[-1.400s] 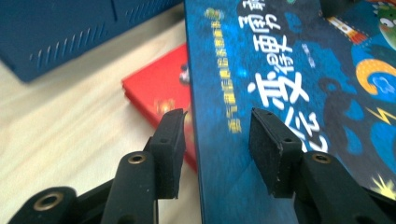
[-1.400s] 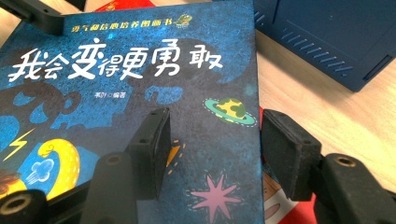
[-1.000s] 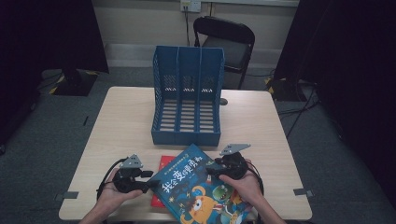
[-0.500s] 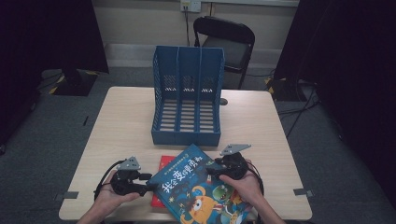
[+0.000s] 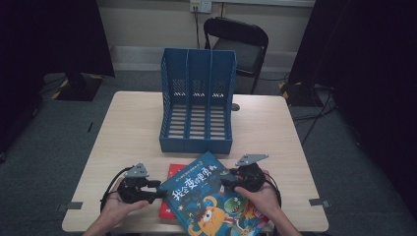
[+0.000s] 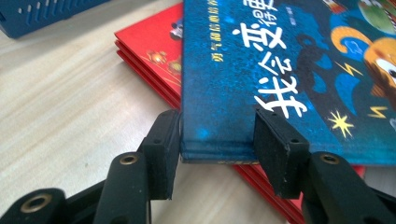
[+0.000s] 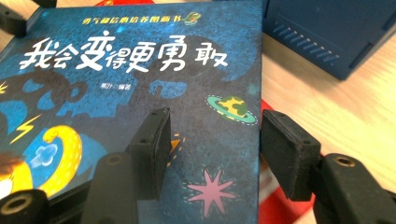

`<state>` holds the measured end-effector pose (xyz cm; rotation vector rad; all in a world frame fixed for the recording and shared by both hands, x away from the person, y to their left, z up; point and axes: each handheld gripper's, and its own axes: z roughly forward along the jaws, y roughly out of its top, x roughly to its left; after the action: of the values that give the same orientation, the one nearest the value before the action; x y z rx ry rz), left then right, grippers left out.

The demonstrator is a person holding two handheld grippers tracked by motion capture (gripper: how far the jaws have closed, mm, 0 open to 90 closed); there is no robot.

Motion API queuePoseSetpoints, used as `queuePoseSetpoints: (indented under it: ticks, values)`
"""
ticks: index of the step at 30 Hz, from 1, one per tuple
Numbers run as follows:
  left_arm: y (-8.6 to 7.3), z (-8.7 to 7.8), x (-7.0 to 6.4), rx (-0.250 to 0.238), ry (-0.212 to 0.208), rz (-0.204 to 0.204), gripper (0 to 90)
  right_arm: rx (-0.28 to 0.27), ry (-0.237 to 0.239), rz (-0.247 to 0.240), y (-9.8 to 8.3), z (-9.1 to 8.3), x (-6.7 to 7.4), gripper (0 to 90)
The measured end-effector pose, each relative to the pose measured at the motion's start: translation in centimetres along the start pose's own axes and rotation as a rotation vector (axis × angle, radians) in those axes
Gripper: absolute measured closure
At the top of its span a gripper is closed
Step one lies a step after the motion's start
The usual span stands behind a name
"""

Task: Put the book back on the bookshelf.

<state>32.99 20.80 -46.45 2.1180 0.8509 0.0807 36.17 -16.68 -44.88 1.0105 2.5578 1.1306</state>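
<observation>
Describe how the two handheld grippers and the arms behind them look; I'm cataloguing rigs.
Both grippers are black: the left gripper and the right gripper each carry a grey three-cornered plate on top and trail a black cable. Their fingers are blocky black bars with small round holes and brass-coloured pivot rivets. The forearms are bare, with no sleeves in view.

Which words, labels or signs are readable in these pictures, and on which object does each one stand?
"我会变得更勇敢": big white title on the blue book.
"勇气…培养绘画书": small yellow line above the title; its middle characters are blurred.
Small white author line under the title: too small to read.
White marks inside the blue file rack: too small to read.
Print on the red book: too blurred to read.
</observation>
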Motion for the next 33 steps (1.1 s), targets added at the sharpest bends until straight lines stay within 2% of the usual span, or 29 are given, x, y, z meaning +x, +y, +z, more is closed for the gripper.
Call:
queuePoseSetpoints:
  ticks: [5,9,12,20,23,24,33]
  values:
    - [0.6,0.4,0.1,0.002,0.027,0.013,51.5,-0.007,-0.009,0.002,-0.7,-0.6,0.1,44.0]
    - [1.0,0.8,0.3,-0.007,0.044,0.001,51.4,-0.010,-0.020,0.007,-1.2,-1.1,0.2,43.6]
    - [1.5,1.2,0.4,-0.005,0.067,0.011,51.1,-0.015,-0.025,0.011,-1.5,-1.4,0.3,43.1]
    - [3.1,2.5,1.1,-0.010,0.105,-0.006,52.5,-0.024,-0.041,0.024,-2.4,-2.2,0.3,41.1]
    - [3.7,3.1,1.4,-0.012,0.122,0.002,54.6,-0.033,-0.042,0.030,-2.9,-2.5,0.3,40.9]
    - [4.2,3.5,1.4,-0.014,0.138,-0.012,55.7,-0.037,-0.049,0.037,-3.1,-2.7,0.3,40.7]
    - [5.3,4.7,2.1,-0.040,0.170,-0.043,56.8,-0.050,-0.067,0.047,-3.4,-2.9,0.2,37.5]
